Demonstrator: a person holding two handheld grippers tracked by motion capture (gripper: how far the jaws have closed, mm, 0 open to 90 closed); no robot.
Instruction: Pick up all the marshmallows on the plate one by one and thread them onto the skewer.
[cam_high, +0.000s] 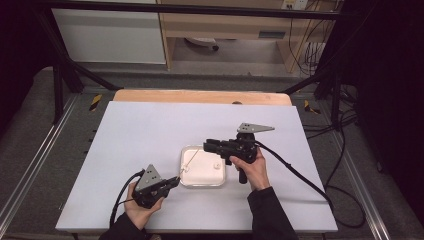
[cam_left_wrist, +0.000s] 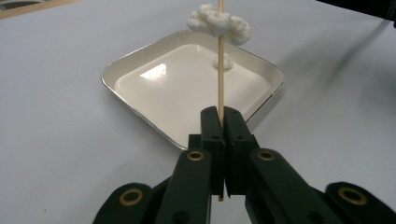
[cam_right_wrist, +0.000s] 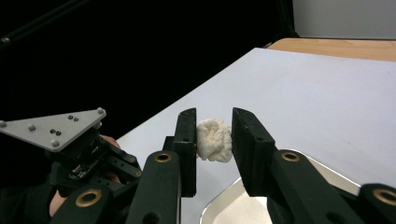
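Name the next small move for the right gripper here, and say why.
Probably carry the white lump clamped in the right gripper to the tip of the skewer and push it on. The left gripper holds that skewer over the tray, one white piece already threaded.

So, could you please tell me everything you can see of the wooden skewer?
The wooden skewer is a thin, straight, pale stick of light wood. The left gripper has its fingers shut on the lower end, and a short stub pokes out below them. The skewer slants up over the shallow white square tray. A fluffy white piece is threaded onto it near the top. Its tip runs out of frame.
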